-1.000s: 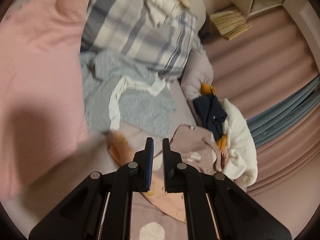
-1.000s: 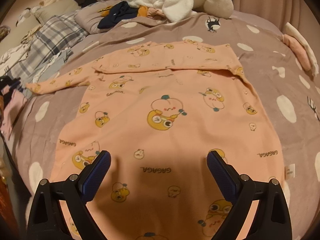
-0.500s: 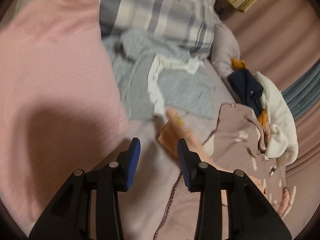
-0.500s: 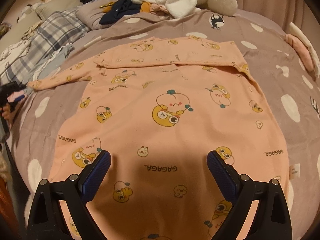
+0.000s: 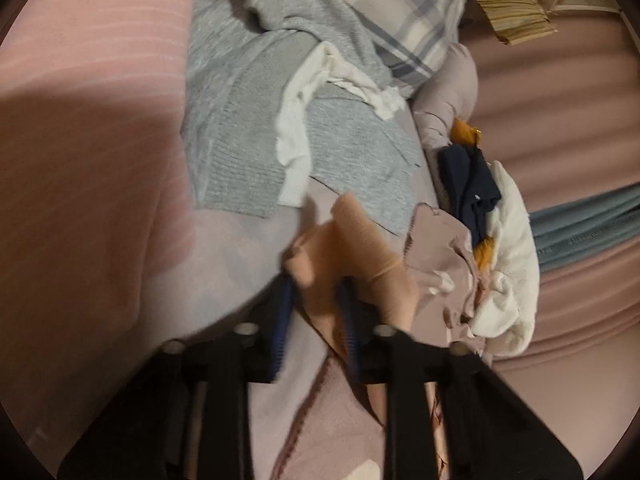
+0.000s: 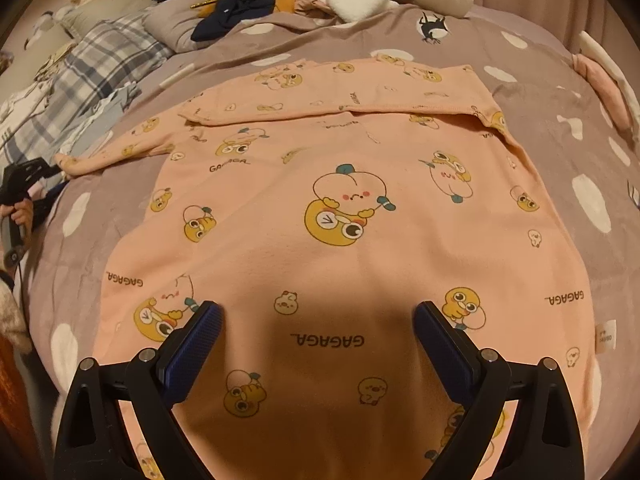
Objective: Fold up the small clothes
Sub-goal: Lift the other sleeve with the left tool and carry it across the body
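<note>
A peach long-sleeve shirt with cartoon prints lies flat on the bed. Its right sleeve is folded across the chest; its left sleeve stretches out to the left. My right gripper hovers wide open and empty over the shirt's lower part. In the left wrist view my left gripper is open, its blue pads on either side of the sleeve cuff, which sits between them. The left gripper also shows at the sleeve end in the right wrist view.
The bed has a mauve polka-dot cover. A grey knit with white trim, a plaid pillow, a navy garment and a white fleece lie around the bed's far side. A pink blanket is at left.
My left gripper went from shut to open and moved forward onto the sleeve cuff, which now sits between its pads. The right gripper has barely moved and stays open.
</note>
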A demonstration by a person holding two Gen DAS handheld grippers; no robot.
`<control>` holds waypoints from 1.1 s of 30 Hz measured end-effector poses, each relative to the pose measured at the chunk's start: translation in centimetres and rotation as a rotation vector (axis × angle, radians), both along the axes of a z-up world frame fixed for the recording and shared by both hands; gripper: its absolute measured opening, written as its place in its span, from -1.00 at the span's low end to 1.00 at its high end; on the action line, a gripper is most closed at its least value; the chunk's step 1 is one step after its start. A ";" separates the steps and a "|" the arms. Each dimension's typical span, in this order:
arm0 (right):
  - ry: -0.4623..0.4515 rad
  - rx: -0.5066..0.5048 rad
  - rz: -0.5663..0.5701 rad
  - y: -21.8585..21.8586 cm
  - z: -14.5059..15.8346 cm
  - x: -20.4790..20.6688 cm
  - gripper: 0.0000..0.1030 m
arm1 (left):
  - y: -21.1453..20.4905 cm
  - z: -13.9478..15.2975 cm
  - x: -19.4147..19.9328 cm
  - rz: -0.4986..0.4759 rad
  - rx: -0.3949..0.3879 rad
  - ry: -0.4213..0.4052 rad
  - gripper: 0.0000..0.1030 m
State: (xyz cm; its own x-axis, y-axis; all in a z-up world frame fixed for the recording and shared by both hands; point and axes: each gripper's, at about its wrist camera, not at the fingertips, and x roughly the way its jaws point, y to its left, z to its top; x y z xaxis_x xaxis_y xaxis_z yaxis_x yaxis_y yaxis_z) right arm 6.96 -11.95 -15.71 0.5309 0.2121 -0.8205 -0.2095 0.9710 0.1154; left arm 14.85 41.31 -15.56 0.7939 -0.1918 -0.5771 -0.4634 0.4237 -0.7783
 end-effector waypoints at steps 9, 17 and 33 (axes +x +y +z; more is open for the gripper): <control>0.001 -0.032 -0.004 -0.4 0.1 -0.1 0.88 | -1.3 2.9 -0.3 0.066 0.091 -0.005 -0.88; 0.007 -0.008 0.010 -0.1 0.2 -0.2 0.88 | -2.8 7.6 -1.9 0.016 0.130 -0.067 -0.88; -0.030 0.053 -0.002 -1.6 2.6 -2.5 0.88 | -3.6 12.3 -7.7 0.018 0.163 -0.062 -0.88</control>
State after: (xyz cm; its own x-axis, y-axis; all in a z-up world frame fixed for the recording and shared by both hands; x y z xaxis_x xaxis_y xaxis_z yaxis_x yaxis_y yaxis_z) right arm 4.41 -13.58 -13.07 0.5554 0.2536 -0.7920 -0.2113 0.9641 0.1606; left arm 7.13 37.72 -3.22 0.8312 -0.0854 -0.5493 -0.4253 0.5388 -0.7272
